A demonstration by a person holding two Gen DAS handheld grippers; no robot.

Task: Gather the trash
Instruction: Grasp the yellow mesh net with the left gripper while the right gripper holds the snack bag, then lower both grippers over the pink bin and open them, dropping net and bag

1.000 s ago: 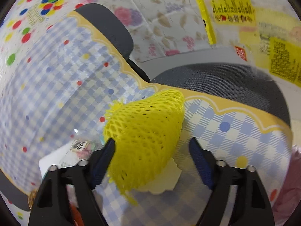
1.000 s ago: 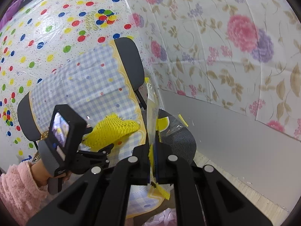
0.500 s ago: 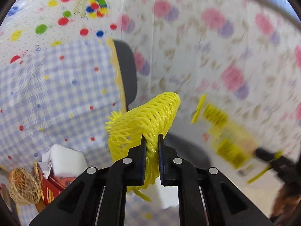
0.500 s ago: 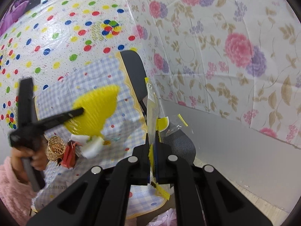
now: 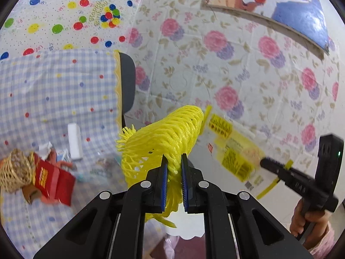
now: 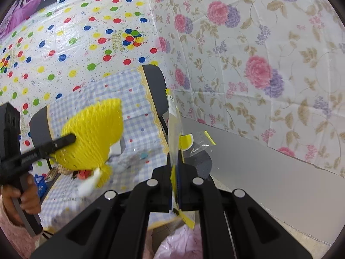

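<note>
Floral wallpaper [image 5: 215,69] and a polka-dot birthday sheet [image 5: 64,10] back a chair draped in a checked blue cloth [image 5: 54,99], where a trash pickup appears about midway. From the left wrist camera, the left gripper [image 5: 173,172] is clenched on a yellow foam fruit net [image 5: 163,140], held clear of the cloth; at right, the right gripper [image 5: 267,163] pinches a clear wrapper with yellow labels [image 5: 232,151], a hand [image 5: 310,222] on its handle. Left behind on the cloth are a red carton [image 5: 51,181], a tan mesh ball [image 5: 15,170], a white block [image 5: 74,140] and some crumpled clear film [image 5: 101,166]. From the right wrist camera, the right gripper [image 6: 175,172] has its jaws pressed together on the thin clear wrapper [image 6: 174,129], which stands up edge-on between the pads; the left gripper [image 6: 72,139] carries the yellow net [image 6: 92,133] above the seat, a pink-sleeved hand [image 6: 23,190] behind it. A pink bag [image 6: 179,243] shows at the bottom edge below the grippers, likely the drop point. Two pieces seem in hand and not yet dropped; several remain on the chair.
</note>
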